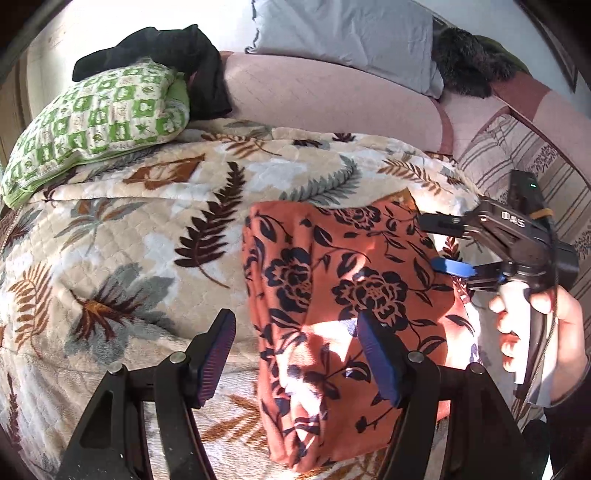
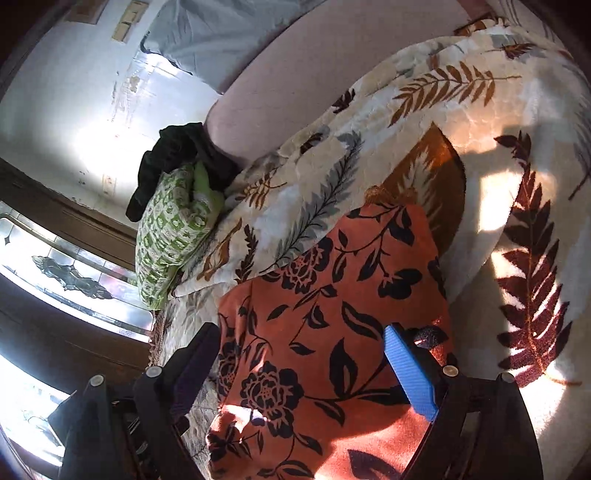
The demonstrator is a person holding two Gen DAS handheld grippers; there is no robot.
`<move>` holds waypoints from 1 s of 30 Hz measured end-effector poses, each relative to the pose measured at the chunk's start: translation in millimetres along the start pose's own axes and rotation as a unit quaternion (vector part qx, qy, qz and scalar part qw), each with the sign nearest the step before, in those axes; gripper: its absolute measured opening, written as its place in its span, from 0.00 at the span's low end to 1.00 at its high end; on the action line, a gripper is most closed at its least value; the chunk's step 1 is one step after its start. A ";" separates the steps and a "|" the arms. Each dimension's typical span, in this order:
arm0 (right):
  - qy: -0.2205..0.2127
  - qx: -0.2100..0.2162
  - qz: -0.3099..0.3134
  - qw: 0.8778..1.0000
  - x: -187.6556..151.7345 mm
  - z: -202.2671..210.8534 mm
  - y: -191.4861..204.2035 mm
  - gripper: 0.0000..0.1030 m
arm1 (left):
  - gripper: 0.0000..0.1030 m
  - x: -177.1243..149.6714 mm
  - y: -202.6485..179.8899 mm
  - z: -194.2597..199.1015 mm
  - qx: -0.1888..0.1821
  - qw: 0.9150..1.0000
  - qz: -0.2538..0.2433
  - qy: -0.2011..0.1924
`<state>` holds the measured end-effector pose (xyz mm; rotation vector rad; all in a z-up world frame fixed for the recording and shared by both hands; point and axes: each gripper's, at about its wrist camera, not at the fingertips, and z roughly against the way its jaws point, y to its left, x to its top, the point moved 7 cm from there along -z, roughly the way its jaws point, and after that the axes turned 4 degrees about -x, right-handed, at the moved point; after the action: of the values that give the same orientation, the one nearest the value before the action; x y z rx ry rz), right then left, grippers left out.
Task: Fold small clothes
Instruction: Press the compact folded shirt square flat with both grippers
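Observation:
An orange garment with a dark floral print [image 1: 343, 280] lies folded into a long rectangle on the leaf-patterned blanket [image 1: 129, 236]. My left gripper [image 1: 299, 354] is open and hovers over the garment's near left edge, holding nothing. My right gripper [image 1: 443, 247] shows in the left wrist view at the garment's right edge, held in a hand, jaws apart. In the right wrist view the right gripper [image 2: 303, 365] is open and empty, straddling the orange garment [image 2: 332, 295] just above it.
A green-and-white patterned pillow [image 1: 96, 122] with a black garment [image 1: 177, 55] on top lies at the back left. A pink sofa back [image 1: 314, 88] carries a grey pillow [image 1: 347, 33] and a dark furry thing [image 1: 469, 62]. A striped cushion [image 1: 517, 166] is at the right.

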<state>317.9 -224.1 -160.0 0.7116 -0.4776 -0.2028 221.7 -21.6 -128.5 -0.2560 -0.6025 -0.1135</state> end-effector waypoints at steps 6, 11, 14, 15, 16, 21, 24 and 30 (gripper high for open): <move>0.004 0.022 -0.009 1.000 -11.3 15.8 1.3 0.89 | 0.72 -36.2 33.8 -45.8 -0.013 0.993 0.094 0.069; 0.005 0.064 0.015 0.998 -62.3 61.4 17.2 0.89 | 0.72 -28.4 30.9 -8.8 0.019 0.998 0.054 0.028; 0.025 0.073 0.010 0.997 -100.4 56.0 11.0 0.89 | 0.72 -36.4 40.7 -13.5 0.047 0.997 0.048 0.046; 0.045 0.060 0.005 0.997 -111.6 43.8 2.2 0.89 | 0.74 -40.2 43.0 -17.5 0.048 0.996 0.047 0.058; 0.063 0.044 -0.011 0.997 -120.4 33.5 -8.4 0.89 | 0.74 -42.8 43.7 -15.0 0.048 0.996 0.049 0.061; 0.016 0.044 0.009 0.999 -125.0 67.8 14.0 0.89 | 0.74 -38.2 31.2 25.8 0.073 0.997 0.019 0.019; -0.017 0.008 0.047 0.999 -135.7 89.7 26.5 0.89 | 0.74 -40.4 21.6 49.4 0.073 0.997 0.010 -0.005; -0.039 -0.065 0.085 0.993 -171.5 112.0 24.7 0.89 | 0.74 -62.7 12.2 69.1 0.062 0.998 0.021 -0.006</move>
<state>114.0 -212.6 -130.2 0.5338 -0.5912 -0.1008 134.9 10.7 -112.1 -0.1497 -0.6128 -0.0346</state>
